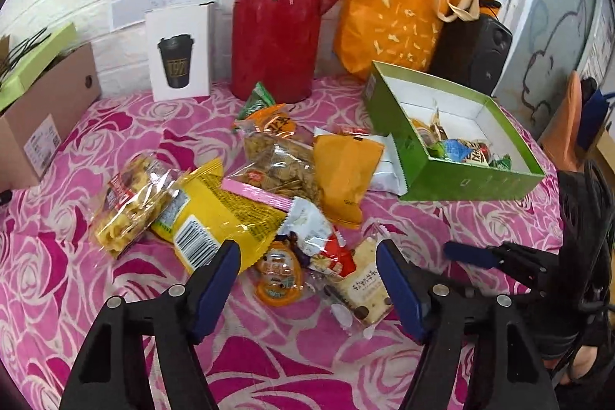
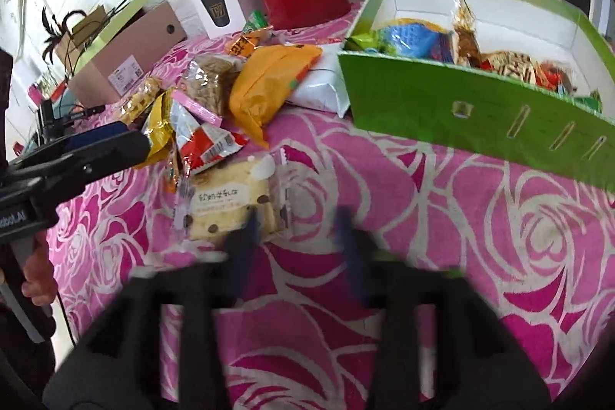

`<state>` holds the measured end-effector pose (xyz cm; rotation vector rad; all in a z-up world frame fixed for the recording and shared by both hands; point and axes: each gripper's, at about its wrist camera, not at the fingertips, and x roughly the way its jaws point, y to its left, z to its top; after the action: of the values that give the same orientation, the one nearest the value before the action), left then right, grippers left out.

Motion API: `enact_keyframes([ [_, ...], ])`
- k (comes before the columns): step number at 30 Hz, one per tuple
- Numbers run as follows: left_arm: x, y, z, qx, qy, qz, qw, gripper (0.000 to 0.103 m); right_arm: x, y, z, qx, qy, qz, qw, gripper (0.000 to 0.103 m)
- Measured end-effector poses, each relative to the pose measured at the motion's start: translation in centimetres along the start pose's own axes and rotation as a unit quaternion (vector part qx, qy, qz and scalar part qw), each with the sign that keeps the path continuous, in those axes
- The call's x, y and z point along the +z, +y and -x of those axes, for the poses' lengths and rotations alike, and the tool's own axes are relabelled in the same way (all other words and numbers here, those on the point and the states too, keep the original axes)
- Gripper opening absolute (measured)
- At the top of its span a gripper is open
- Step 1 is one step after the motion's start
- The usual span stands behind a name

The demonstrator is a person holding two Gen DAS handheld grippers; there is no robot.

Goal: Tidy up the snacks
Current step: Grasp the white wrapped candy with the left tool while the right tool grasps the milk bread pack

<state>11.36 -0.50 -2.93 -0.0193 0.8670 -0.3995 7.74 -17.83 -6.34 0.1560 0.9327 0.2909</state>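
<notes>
Left claw spread above the snack pile, a chocolate-chip biscuit pack between its fingers; right claw blurred, parted, empty, the green box ahead-right.

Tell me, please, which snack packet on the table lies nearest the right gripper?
The clear-wrapped chocolate-chip cake, lying just ahead of the right gripper, apart from the pile behind it.

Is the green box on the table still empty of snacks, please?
No, the green box already holds several wrapped snacks piled against its near wall.
</notes>
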Motion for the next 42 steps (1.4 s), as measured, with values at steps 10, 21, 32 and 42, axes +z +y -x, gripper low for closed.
enact_keyframes([
  [10, -1.2, 5.2, 2.2, 0.050, -0.004, 0.050, 0.9975, 0.073, 0.5, 5.9, -5.0, -0.028, 0.040, 0.080, 0.996, 0.091],
  [21, 0.2, 1.4, 0.0, 0.002, 0.003, 0.000, 1.0000, 0.073, -1.5, 0.0, -0.4, -0.021, 0.028, 0.001, 0.999, 0.062],
  [32, 1.2, -2.8, -5.2, -0.012, 0.047, -0.049, 0.9976, 0.057, -2.7, -2.7, 0.9, -0.020, 0.017, -0.038, 0.999, 0.063],
  [42, 0.8, -4.0, -6.2, -0.001, 0.067, -0.088, 0.9939, 0.059, -2.8, -2.5, 0.8, -0.025, 0.010, -0.041, 0.999, 0.063],
])
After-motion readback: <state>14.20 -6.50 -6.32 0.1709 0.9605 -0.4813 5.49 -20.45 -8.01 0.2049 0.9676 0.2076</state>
